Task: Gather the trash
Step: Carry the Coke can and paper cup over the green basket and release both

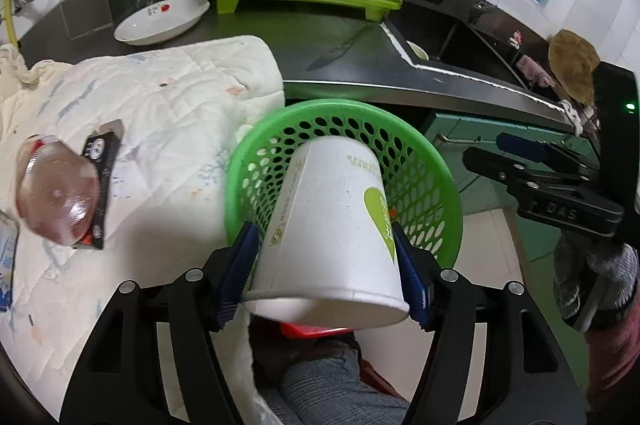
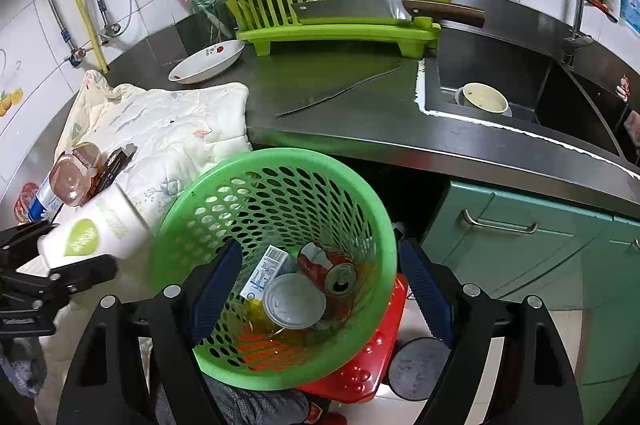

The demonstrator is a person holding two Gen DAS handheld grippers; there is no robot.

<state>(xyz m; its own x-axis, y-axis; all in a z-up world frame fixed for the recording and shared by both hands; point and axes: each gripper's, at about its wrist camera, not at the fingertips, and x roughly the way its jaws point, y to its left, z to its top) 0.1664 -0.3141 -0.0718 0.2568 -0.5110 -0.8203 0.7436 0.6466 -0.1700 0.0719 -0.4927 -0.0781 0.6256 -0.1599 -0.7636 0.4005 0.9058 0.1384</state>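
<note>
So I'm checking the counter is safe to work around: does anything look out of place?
Yes. A cleaver lies across the front ledge of the green dish rack, its wooden handle jutting past the rack's end towards the sink. A long knife also lies loose on the bare counter, near the quilted cloth.

A perforated basket (image 2: pixel 276 225) hangs before the counter edge (image 2: pixel 440 149), right of a cloth (image 2: pixel 172 133). In it lie a can (image 2: pixel 332 269), a lid (image 2: pixel 294 301) and a carton (image 2: pixel 266 271). A paper cup (image 1: pixel 332 225) sits above its rim. Behind stand a dish rack (image 2: pixel 340 21) and a plate (image 2: pixel 208 63); the sink (image 2: pixel 500 81) lies right.
</note>
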